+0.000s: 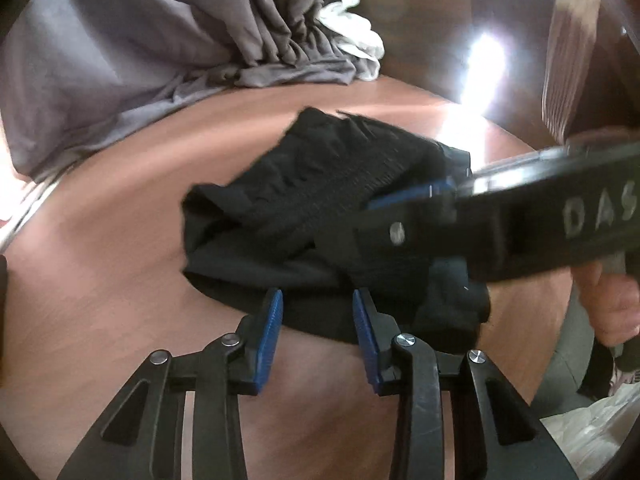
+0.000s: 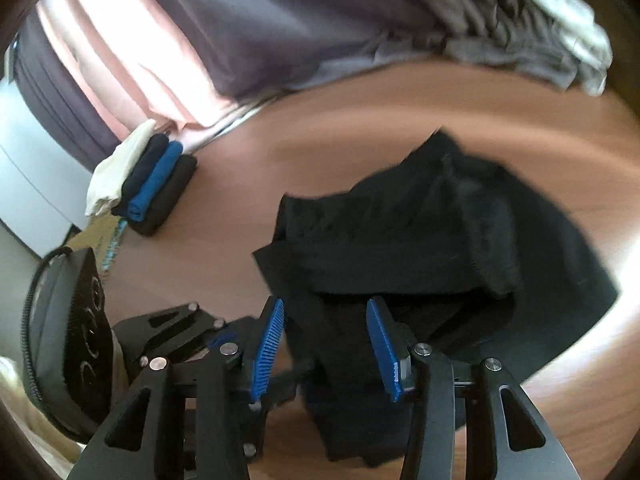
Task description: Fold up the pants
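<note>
In the left wrist view, the crumpled black fabric pants (image 1: 320,216) are seen bunched on the reddish-brown wooden counter (image 1: 120,280), near its middle. The left gripper (image 1: 318,320) is held at the near hem with its blue-padded fingers (image 1: 270,332) apart, and no cloth is pinched between them. The right gripper (image 1: 404,200) reaches in from the right over the gathered waistband; whether cloth is held there cannot be told from this view. A grey draped sheet (image 1: 140,40) with a white cloth (image 1: 356,36) beside it lies at the far edge.

In the right wrist view, the pants (image 2: 460,240) are shown as an uneven, partly doubled heap, with a loose strip of fabric running down between the right gripper (image 2: 326,344) and its parted blue fingers (image 2: 384,352). Nothing is clamped. A small stack of folded garments (image 2: 152,184) sits well apart at the left.

The main risk is judged to be a grasp on a single layer: were only the top ply taken, the heap would be dragged askew and the fold spoiled. The smooth counter could also let the bundle slide, and creases already present could be pressed in
</note>
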### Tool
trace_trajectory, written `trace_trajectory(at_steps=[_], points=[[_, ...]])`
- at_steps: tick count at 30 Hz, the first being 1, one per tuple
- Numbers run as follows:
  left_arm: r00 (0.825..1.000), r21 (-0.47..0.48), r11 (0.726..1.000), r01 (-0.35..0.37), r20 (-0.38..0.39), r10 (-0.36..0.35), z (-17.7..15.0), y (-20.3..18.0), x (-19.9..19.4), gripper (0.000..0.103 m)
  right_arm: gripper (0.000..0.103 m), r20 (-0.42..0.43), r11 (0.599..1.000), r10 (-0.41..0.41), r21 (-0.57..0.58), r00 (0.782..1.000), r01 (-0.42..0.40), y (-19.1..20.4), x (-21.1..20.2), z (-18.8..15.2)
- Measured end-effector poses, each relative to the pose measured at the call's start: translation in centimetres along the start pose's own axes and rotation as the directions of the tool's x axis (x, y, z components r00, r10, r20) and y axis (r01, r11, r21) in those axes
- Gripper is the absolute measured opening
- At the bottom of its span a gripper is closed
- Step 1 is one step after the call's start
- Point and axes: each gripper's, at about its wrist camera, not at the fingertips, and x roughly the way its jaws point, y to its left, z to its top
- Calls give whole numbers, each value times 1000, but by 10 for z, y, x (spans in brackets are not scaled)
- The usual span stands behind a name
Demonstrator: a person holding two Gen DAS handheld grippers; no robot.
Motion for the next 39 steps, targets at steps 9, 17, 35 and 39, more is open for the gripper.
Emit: trace_trajectory(at_steps=[9,17,35,39], points=[[999,10,999,39,-12,-39,4,9,15,35,44,0,995,22,93,1000,-22,-7,25,4],[998,28,998,63,-18,-63,3,9,14,35,26,43,982,37,181,998,-45,-11,34,15],[998,20,999,50,-40,-49,8,7,17,37,6,-9,995,11,95,1000,-10,-9,-49,-4],[998,10,999,47,-37,-47,7,7,19,38,6,-75,993,-8,115,997,17,-19,-46,-21]])
